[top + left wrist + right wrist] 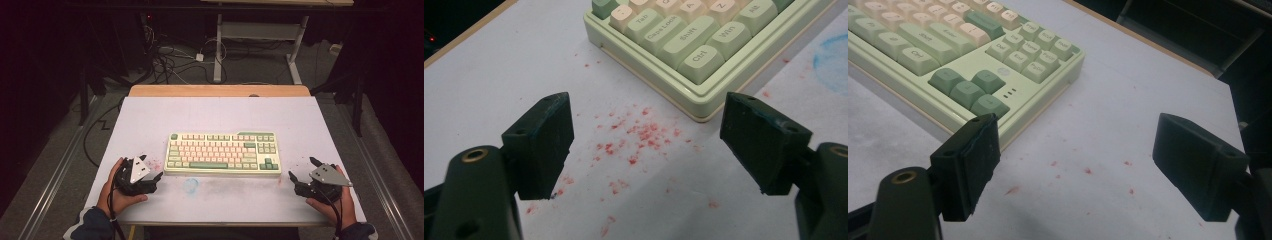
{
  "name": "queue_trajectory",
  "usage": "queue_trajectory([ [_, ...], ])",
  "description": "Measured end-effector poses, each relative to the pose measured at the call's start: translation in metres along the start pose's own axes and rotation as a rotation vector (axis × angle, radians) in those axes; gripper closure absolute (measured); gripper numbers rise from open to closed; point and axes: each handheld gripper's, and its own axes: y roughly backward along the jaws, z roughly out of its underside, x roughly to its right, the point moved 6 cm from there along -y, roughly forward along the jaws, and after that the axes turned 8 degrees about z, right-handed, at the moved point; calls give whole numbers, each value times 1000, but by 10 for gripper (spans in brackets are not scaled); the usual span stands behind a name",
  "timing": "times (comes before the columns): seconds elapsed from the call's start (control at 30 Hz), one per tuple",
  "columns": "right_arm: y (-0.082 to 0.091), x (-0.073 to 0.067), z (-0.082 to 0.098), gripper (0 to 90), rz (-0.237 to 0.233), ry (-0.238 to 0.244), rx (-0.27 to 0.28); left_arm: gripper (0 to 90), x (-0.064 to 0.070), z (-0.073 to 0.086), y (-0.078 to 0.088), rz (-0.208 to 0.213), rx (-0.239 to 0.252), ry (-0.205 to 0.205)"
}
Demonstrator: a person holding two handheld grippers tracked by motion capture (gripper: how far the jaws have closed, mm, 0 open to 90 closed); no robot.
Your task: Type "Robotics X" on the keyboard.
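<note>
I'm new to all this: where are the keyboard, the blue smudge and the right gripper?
keyboard [222, 152]: high view, middle of its keys.
blue smudge [190, 185]: high view, its centre on the white tabletop.
right gripper [303, 169]: high view, midway between its open fingertips.

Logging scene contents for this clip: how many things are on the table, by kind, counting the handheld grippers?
Keyboard: 1
Grippers: 2, the left gripper and the right gripper, both open and empty
Total: 3
</note>
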Motion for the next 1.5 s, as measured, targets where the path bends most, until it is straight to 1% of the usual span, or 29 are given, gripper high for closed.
queue_trajectory([
  [0.1,2,0,2,199,0,6,-7,201,1,0,-1,2,-1,3],
  [0.13,2,0,2,199,0,6,-7,201,1,0,-1,1,-5,-2],
  [0.17,3,0,2,199,3,4,-8,201,1,0,-2,0,-5,-9],
  [0.27,5,4,3,199,16,-5,-7,201,1,1,-2,5,-10,-11],
  [0.33,5,5,3,200,21,1,-7,201,0,0,-1,5,-8,-9],
  [0.43,6,4,4,199,22,-1,-11,201,1,-1,-1,12,-3,-1],
  [0.5,6,4,4,199,21,-3,-12,201,2,-1,-2,15,-8,-14],
  [0.53,7,4,3,199,25,1,-11,201,3,-2,-2,21,-3,-6],
  [0.6,6,4,3,199,26,-2,-11,201,2,-3,-4,23,-5,-11],
  [0.73,4,5,3,199,26,-6,-17,201,-1,-7,-6,17,-1,13],
  [0.8,3,3,2,199,22,-2,-22,205,-4,-7,-9,2,-23,39],
  [0.83,3,2,2,199,21,3,-21,213,-4,-7,-9,7,-31,57],
  [0.87,3,2,2,199,21,3,-21,213,-3,-8,-9,8,-32,64],
  [0.9,3,2,2,199,19,1,-22,225,-3,-10,-10,6,-24,64],
  [0.93,2,1,1,199,17,4,-19,232,-2,-13,-10,15,-15,75],
  [0.97,2,1,0,199,18,3,-19,232,-2,-17,-10,20,-5,95],
  [1.0,0,-1,-3,199,11,8,-16,232,-2,-19,-11,25,0,104],
  [1.07,-1,-3,-4,199,8,8,-18,232,-2,-22,-15,27,1,104],
  [1.13,-4,-7,-11,199,-4,12,-13,229,-2,-23,-19,28,-5,107],
  [1.17,-4,-7,-11,199,-4,12,-13,229,-1,-24,-21,29,-6,102],
  [1.23,-7,-11,-18,199,-12,23,-1,226,1,-27,-25,42,-2,105],
  [1.27,-7,-11,-18,199,-12,23,-1,226,3,-29,-27,47,0,104],
  [1.33,-9,-16,-26,201,-14,25,7,224,5,-33,-31,63,-3,102],
  [1.37,-9,-17,-29,220,-28,23,14,224,6,-34,-34,68,-3,103],
  [1.4,-9,-17,-29,220,-28,23,14,224,7,-36,-36,71,-6,100],
  [1.43,-9,-21,-36,233,-76,16,35,224,8,-37,-39,76,-7,98],
  [1.47,-9,-21,-36,233,-76,16,35,224,9,-38,-42,80,-12,98],
  [1.5,-10,-22,-39,265,-95,18,41,223,10,-39,-45,83,-16,96],
])
